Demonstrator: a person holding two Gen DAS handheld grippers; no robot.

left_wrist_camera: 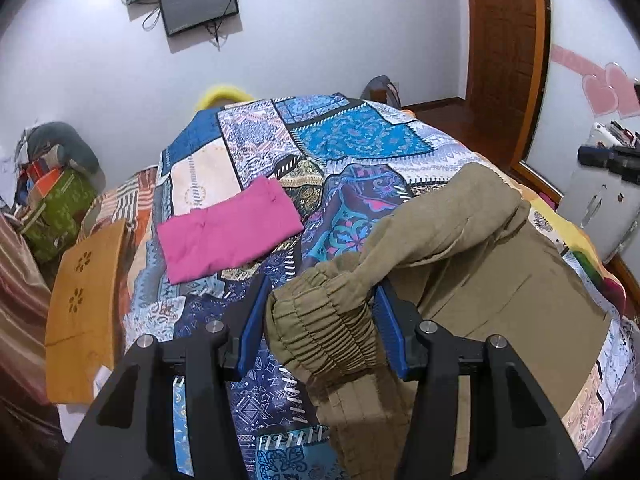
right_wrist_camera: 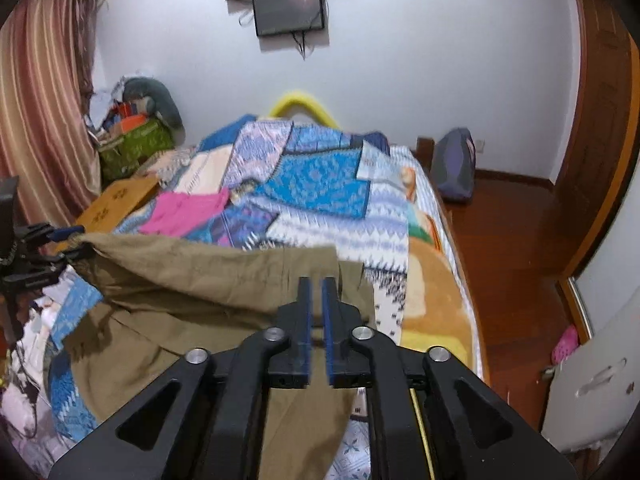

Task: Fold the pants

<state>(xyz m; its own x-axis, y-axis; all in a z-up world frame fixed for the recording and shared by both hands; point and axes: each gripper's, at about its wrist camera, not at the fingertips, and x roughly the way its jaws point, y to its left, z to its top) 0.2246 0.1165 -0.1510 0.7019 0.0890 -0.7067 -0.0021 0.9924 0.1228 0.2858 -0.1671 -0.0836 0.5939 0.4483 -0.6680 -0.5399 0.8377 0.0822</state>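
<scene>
Olive-khaki pants (left_wrist_camera: pixel 492 256) lie on the patchwork bedspread (left_wrist_camera: pixel 352 136). My left gripper (left_wrist_camera: pixel 320 300) is shut on their gathered elastic waistband (left_wrist_camera: pixel 320 332), bunched between the blue pads and lifted off the bed. In the right wrist view the pants (right_wrist_camera: pixel 192 280) hang stretched between both grippers. My right gripper (right_wrist_camera: pixel 316 284) has its pads nearly together on the pants' far edge. The left gripper (right_wrist_camera: pixel 74 242) shows at the left, pinching the other corner.
A folded pink garment (left_wrist_camera: pixel 232 228) lies further up the bed. An orange wooden panel (left_wrist_camera: pixel 84 304) leans at the bed's left side. A pile of bags (left_wrist_camera: pixel 52 200) sits by the curtain. Wooden floor (right_wrist_camera: pixel 516 248) and a door are to the right.
</scene>
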